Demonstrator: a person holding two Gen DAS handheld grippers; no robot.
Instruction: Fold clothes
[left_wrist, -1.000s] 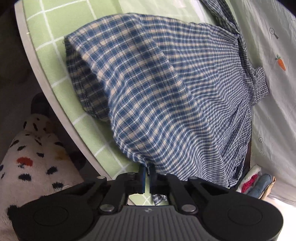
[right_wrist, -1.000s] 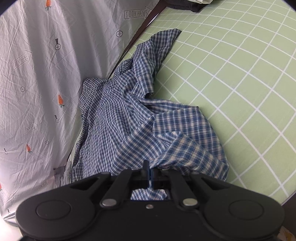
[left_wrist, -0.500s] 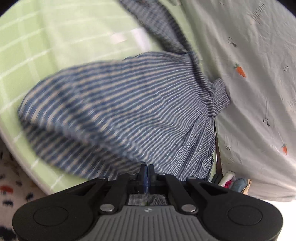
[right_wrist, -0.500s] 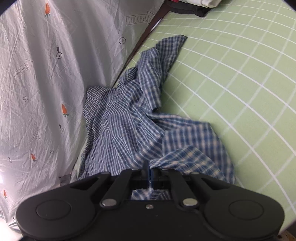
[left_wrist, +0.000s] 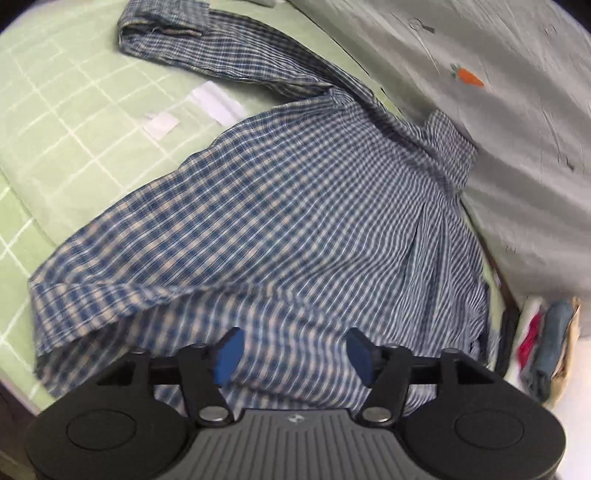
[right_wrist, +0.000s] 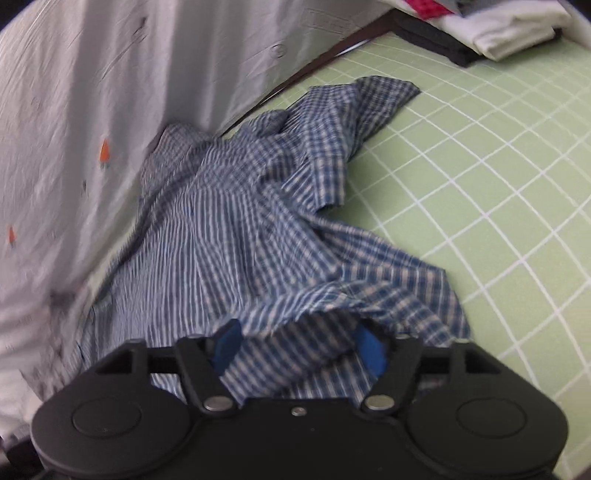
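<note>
Jaws just opened on both grippers (left_wrist: 293, 355) (right_wrist: 300, 349); shirt (left_wrist: 295, 221) collar points wallward

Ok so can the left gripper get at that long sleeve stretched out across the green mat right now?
Probably yes. The left gripper has just been opening its jaws and grips nothing. The sleeve lies exposed on the green mat with nothing on it, though it is beyond the shirt's body, so it means reaching over.
</note>
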